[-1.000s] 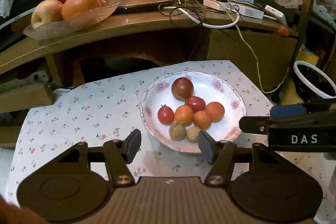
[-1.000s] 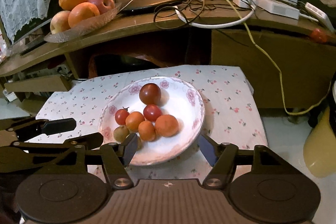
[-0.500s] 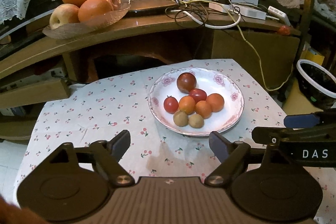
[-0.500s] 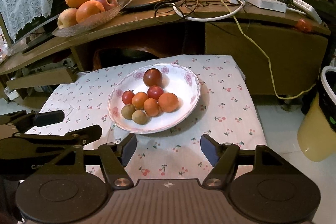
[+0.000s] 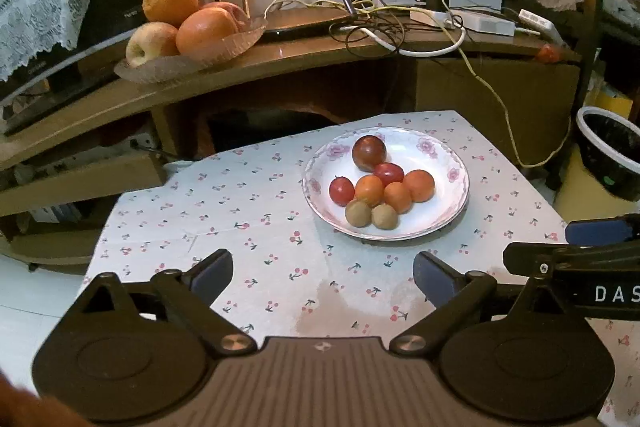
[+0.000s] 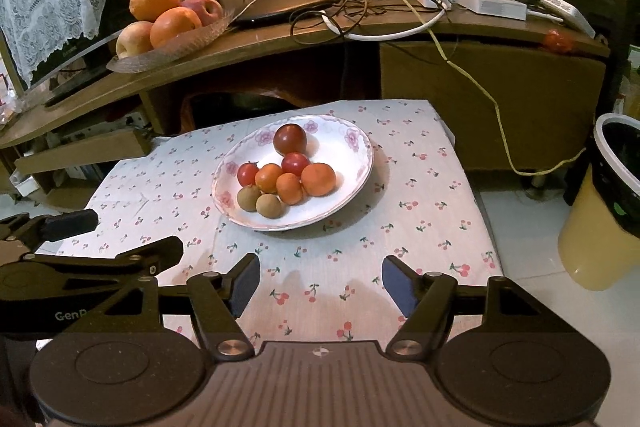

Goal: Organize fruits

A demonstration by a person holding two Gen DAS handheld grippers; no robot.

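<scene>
Left gripper (image 5: 323, 277) opening, apparently empty, near plate (image 5: 448, 223)

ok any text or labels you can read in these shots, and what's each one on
"DAS", cut off by the frame edge, white letters on the side of the right gripper, seen in the left wrist view.
"GenR", cut off behind a linkage, pale letters on the side of the left gripper, seen in the right wrist view.
Small print on the dark monitor edge beside the fruit dish: too small to read.
</scene>
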